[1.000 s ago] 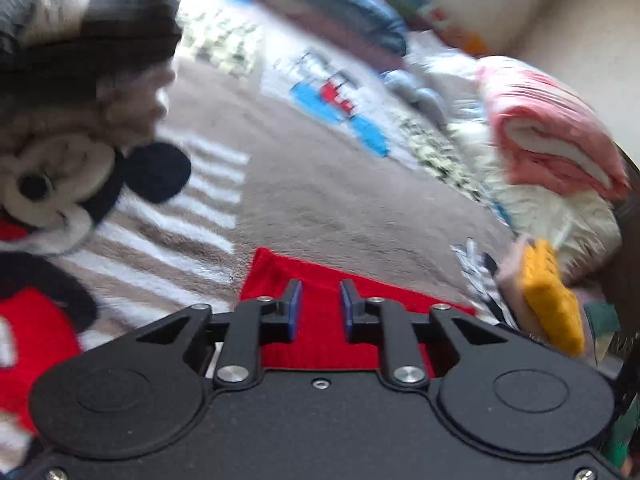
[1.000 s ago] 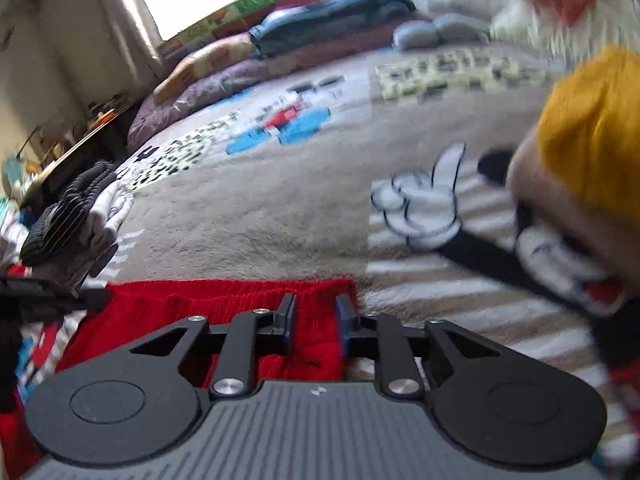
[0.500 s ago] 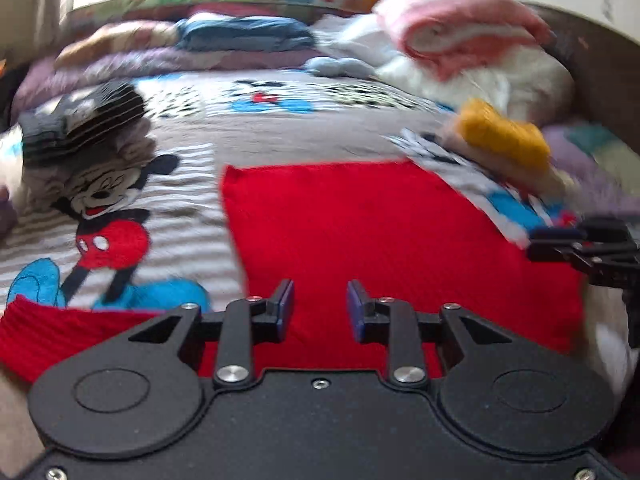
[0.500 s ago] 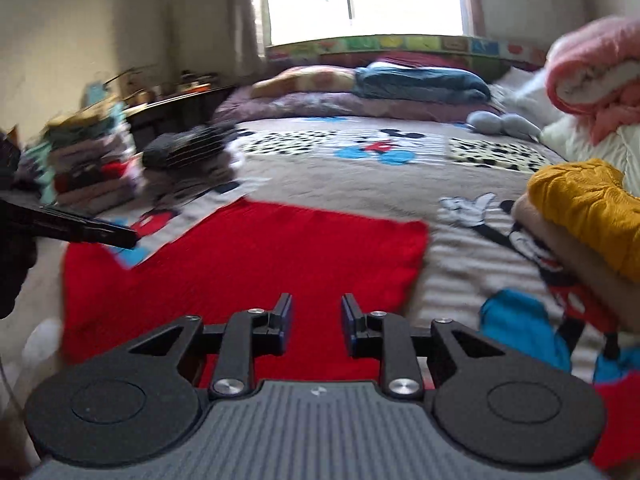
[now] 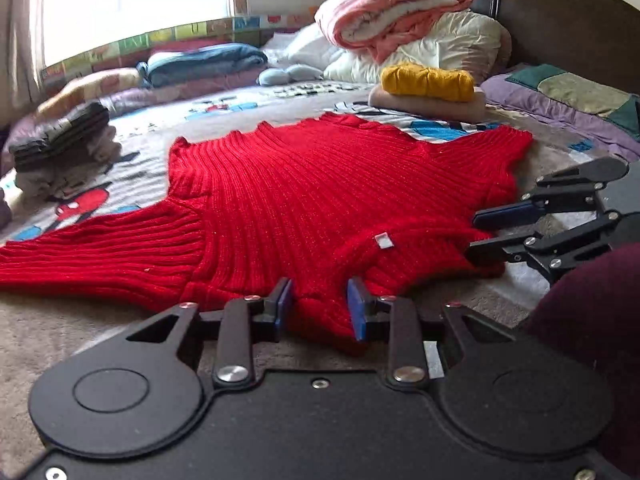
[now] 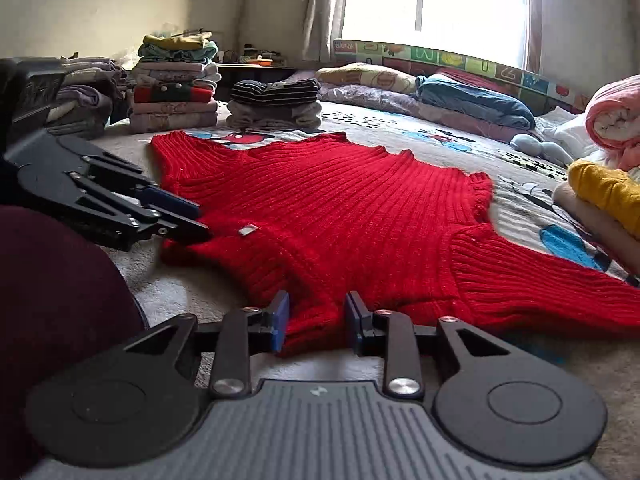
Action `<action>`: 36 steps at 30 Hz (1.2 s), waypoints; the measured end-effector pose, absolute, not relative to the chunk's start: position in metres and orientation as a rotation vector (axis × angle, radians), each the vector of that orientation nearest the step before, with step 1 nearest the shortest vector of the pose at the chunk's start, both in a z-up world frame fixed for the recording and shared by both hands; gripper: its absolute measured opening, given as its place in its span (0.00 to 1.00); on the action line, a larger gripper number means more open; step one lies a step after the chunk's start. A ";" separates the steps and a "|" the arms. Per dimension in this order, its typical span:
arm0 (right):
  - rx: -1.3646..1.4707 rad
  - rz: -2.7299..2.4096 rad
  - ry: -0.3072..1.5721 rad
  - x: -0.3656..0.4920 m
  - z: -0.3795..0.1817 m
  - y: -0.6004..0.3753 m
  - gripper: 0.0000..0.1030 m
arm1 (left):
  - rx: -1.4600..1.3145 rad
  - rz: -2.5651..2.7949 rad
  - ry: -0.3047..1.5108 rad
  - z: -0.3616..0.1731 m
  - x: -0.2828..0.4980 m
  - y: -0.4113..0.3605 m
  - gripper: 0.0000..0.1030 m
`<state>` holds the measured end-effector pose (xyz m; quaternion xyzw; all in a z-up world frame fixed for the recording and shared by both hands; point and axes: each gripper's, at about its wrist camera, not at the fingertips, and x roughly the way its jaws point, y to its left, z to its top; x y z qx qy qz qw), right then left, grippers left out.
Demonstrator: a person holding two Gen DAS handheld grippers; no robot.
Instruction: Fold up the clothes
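Note:
A red ribbed sweater (image 5: 320, 184) lies spread flat on the bed, neck end towards me, with a white label (image 5: 384, 241) near the collar. One sleeve runs out to the left (image 5: 92, 252), the other to the right (image 6: 552, 280). My left gripper (image 5: 320, 310) sits low at the near edge with a bunch of shoulder fabric filling the gap between its blue pads. My right gripper (image 6: 316, 320) has the other shoulder's fabric (image 6: 316, 316) between its pads, touching both, while its jaws are opening. Each gripper shows side-on in the other's view: right gripper (image 5: 472, 236), left gripper (image 6: 204, 222).
Folded piles ring the sweater: a yellow knit on a beige stack (image 5: 428, 80), a dark striped pile (image 6: 276, 100), taller stacks (image 6: 176, 84) at the back left. Pink blanket and pillows (image 5: 392, 12) lean on the headboard (image 5: 568, 20). A person's maroon sleeve (image 6: 60, 280) is close by.
Both views have rolled level and pulled back across the bed. The sweater, seen before only as a red patch under the fingers, now lies fully spread. Both jaws stand wider apart.

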<state>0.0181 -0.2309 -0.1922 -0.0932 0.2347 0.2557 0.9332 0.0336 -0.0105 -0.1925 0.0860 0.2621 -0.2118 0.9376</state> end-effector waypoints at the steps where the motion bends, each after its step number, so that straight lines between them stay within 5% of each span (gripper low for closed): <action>1: -0.205 0.517 0.474 0.016 -0.192 -0.230 0.32 | 0.171 -0.426 0.537 -0.192 0.033 -0.011 0.27; 5: -0.151 0.485 0.502 0.007 -0.186 -0.235 0.36 | 0.103 -0.423 0.579 -0.187 0.023 -0.004 0.31; 7: -0.062 0.483 0.553 0.007 -0.190 -0.247 0.40 | 0.061 -0.421 0.609 -0.184 0.017 0.002 0.46; 18: 0.513 0.343 0.586 0.009 -0.200 -0.333 0.40 | 0.007 -0.348 0.637 -0.143 0.013 0.009 0.51; 30: 0.924 0.194 0.486 0.013 -0.227 -0.409 0.42 | 0.429 -0.510 0.610 -0.108 0.051 -0.129 0.74; 36: 0.982 0.111 0.444 0.013 -0.226 -0.437 0.51 | 0.576 -0.623 0.614 -0.120 0.069 -0.204 0.74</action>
